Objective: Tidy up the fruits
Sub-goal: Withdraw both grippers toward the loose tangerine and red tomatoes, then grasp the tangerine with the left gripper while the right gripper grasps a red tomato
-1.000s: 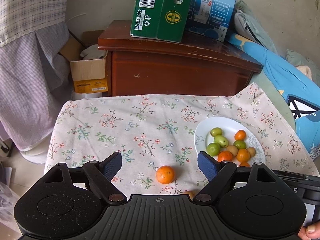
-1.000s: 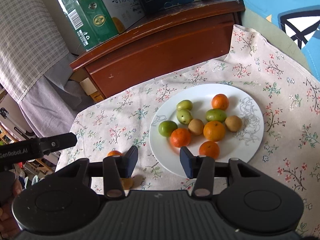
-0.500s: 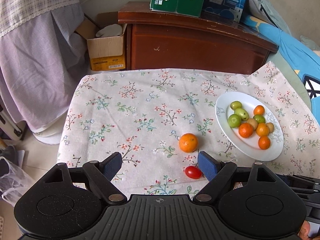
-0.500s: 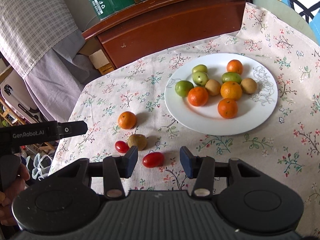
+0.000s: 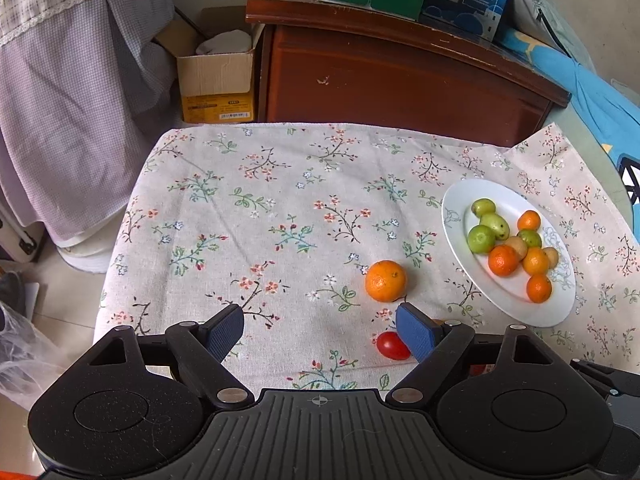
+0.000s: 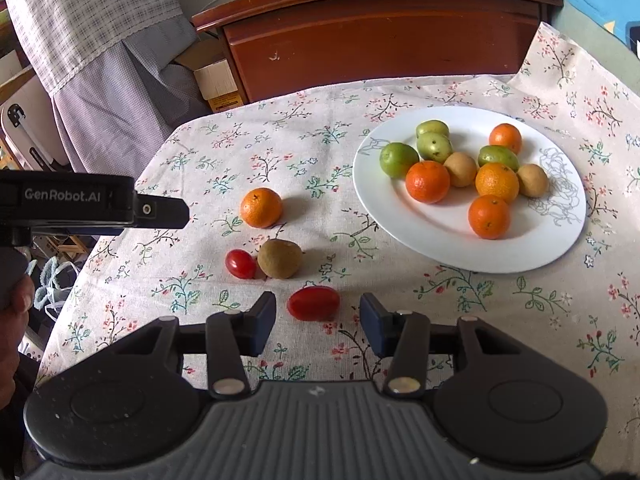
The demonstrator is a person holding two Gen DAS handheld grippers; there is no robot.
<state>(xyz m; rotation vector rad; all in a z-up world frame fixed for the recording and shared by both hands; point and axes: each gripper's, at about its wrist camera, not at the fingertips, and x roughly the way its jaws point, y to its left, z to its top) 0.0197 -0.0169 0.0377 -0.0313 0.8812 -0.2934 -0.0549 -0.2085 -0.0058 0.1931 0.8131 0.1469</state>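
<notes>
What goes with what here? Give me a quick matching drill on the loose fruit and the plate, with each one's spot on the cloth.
Things:
1. white plate
2. loose orange
3. kiwi
4. larger red tomato

Places:
A. nearest the right hand-held gripper, in line with its open jaws
B. touching the smaller red tomato
C. farthest back of the loose fruit
D. on the right, holding nine fruits

Pairs: 1-D, 2-C, 3-B, 4-A
</notes>
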